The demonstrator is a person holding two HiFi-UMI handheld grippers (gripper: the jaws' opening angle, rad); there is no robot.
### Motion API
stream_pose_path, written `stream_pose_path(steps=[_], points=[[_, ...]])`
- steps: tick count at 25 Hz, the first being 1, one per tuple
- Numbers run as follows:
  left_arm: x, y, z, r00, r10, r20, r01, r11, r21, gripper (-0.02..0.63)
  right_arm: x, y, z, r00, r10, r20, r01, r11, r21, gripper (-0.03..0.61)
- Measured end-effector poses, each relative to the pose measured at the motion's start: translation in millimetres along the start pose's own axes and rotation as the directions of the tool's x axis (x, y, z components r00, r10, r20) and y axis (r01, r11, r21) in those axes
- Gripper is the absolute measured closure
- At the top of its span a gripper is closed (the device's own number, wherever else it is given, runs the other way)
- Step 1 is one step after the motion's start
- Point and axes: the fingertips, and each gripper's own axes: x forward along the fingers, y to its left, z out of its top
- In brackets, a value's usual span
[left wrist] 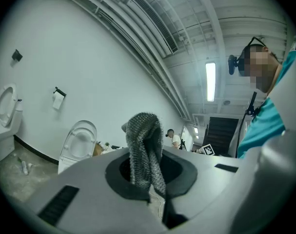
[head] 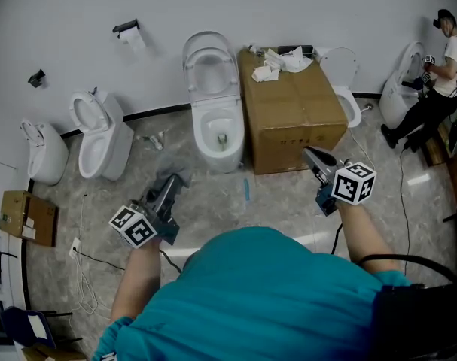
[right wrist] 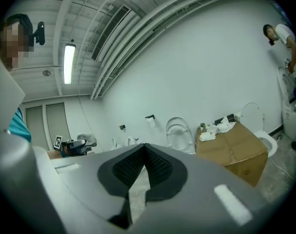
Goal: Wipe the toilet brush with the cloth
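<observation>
My left gripper (head: 170,189) is shut on a grey mesh cloth (left wrist: 145,150), which bunches up above the jaws and hangs down between them. The cloth (head: 172,179) shows as a dark grey wad at the tips in the head view. My right gripper (head: 314,158) is shut with nothing between its pads (right wrist: 155,165), and it points toward the cardboard box. A thin blue stick (head: 247,189) lies on the floor between the two grippers; I cannot tell whether it is the toilet brush. Both grippers hang in the air above the floor.
A large cardboard box (head: 296,115) with white rags (head: 277,62) on top stands ahead at the right, beside a white toilet (head: 217,107). More toilets (head: 100,130) line the wall. Cables (head: 81,277) trail on the left floor. Another person (head: 439,74) works at the far right.
</observation>
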Motion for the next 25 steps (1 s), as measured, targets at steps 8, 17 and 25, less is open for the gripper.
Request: stream_pose_path(steps=[8, 17, 25], points=[[12, 94, 14, 1.0, -0.026, -0.006, 0.026, 0.999, -0.046, 0.592, 93, 2, -1, 0.999, -0.009, -0.035, 0.008, 1.0, -0.018, 0.583], [40, 256, 94, 0.99, -0.13, -0.047, 0.127, 0.991, -0.044, 0.592, 256, 15, 37, 0.995, -0.104, 0.003, 0.104, 0.995, 0.004, 0.584], [58, 344, 118, 0.984, -0.165, -0.061, 0.159, 0.984, -0.082, 0.592, 341, 2, 45, 0.987, -0.154, -0.035, 0.155, 0.988, 0.025, 0.583]])
